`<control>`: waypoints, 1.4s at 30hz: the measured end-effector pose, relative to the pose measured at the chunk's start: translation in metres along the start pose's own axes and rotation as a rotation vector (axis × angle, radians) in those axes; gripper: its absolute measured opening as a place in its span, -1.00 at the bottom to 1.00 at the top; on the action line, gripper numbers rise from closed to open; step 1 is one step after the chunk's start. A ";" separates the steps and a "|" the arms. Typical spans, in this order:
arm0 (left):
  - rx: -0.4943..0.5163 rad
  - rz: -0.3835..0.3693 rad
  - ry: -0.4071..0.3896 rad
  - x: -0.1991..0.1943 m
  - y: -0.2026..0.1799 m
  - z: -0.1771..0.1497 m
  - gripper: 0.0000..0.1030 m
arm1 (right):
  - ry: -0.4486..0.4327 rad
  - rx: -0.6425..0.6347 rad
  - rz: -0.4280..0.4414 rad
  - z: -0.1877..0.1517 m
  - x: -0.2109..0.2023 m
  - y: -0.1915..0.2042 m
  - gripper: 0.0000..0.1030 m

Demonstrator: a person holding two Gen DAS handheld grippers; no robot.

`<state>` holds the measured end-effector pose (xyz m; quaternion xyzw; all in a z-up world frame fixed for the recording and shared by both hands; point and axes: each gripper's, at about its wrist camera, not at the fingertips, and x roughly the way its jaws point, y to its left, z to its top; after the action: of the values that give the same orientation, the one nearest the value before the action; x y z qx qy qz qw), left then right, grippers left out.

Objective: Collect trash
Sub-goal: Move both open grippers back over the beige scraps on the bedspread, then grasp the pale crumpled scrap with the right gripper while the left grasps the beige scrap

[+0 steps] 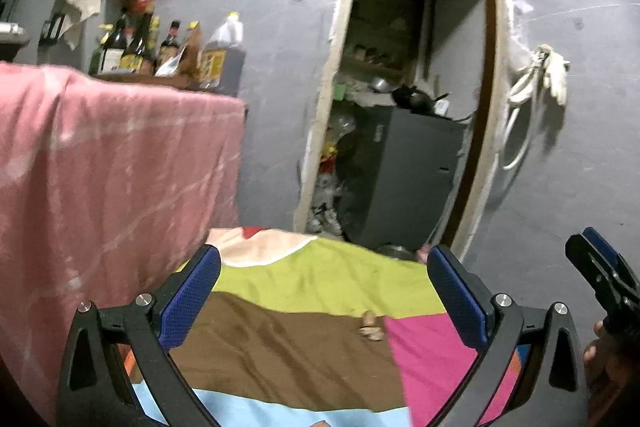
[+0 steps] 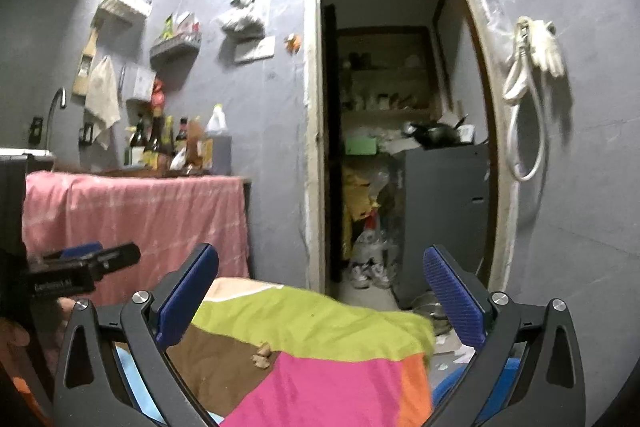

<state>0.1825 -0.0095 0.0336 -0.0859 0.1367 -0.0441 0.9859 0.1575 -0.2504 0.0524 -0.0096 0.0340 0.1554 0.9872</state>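
Item: one small crumpled tan scrap, the only piece of trash you can make out on the patchwork cloth. It lies where the brown, green and pink patches meet, ahead of both tools and touched by neither.

Condition of tools: your left tongs stand spread wide with nothing between the blue pads; your right tongs likewise wide apart and empty.

Progress: judged as barely begun. No scrap is held, and no bin or bag shows in either view (where you mean to put it cannot be told). Pale litter also lies on the floor past the cloth's right edge, near the doorway, so more than one pickup seems left.

Orientation of item: an irregular lump, slightly longer than wide; in the left view its long axis runs roughly away from you, tilted a little rightward. It has no clear pointing end, and blur hides finer detail.

Surroundings: pink-draped bench with bottles at left.
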 end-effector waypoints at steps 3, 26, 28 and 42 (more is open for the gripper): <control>-0.007 0.016 0.034 0.012 0.012 -0.006 0.96 | 0.039 -0.008 0.013 -0.009 0.015 0.001 1.00; -0.009 0.107 0.438 0.129 0.057 -0.054 0.96 | 0.650 -0.123 0.207 -0.101 0.154 0.039 -0.03; -0.013 0.105 0.459 0.133 0.058 -0.056 0.96 | 0.682 -0.133 0.232 -0.105 0.160 0.043 -0.08; -0.010 0.077 0.503 0.148 0.054 -0.056 0.95 | 0.830 -0.132 0.315 -0.119 0.185 0.048 -0.73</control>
<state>0.3124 0.0182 -0.0678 -0.0719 0.3812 -0.0260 0.9213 0.3107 -0.1515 -0.0801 -0.1289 0.4181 0.2888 0.8516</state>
